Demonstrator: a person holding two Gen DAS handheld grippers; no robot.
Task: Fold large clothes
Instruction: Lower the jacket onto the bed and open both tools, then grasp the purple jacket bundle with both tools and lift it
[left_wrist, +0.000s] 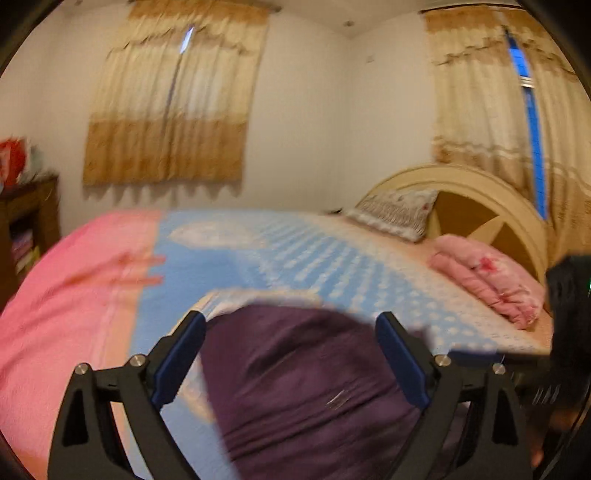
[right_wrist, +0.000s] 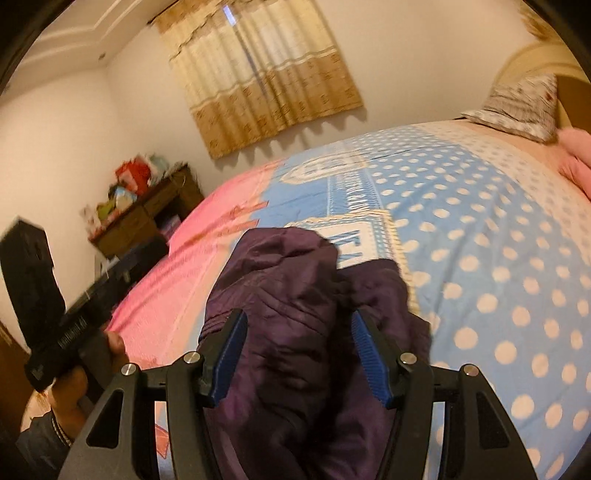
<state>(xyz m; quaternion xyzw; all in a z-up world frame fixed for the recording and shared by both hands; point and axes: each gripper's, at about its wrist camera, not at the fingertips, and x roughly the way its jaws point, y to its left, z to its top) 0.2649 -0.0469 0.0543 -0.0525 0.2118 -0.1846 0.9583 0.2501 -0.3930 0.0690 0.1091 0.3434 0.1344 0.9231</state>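
Bedroom w/ bed, polka-dot sheet. Right hand-held gripper fingers apart, straddling purple garment; left hand-held gripper also apart over it. Garment bunched at bed's 6 o'clock edge. Suggest: pinch corners, spread flat toward 12 before folding.

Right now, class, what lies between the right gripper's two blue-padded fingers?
Crumpled dark purple garment fills the open right gripper, seen in the right wrist view.

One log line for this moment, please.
stage: pre-grasp | left gripper: open over purple garment | right gripper: open over it | garment: bunched on bed
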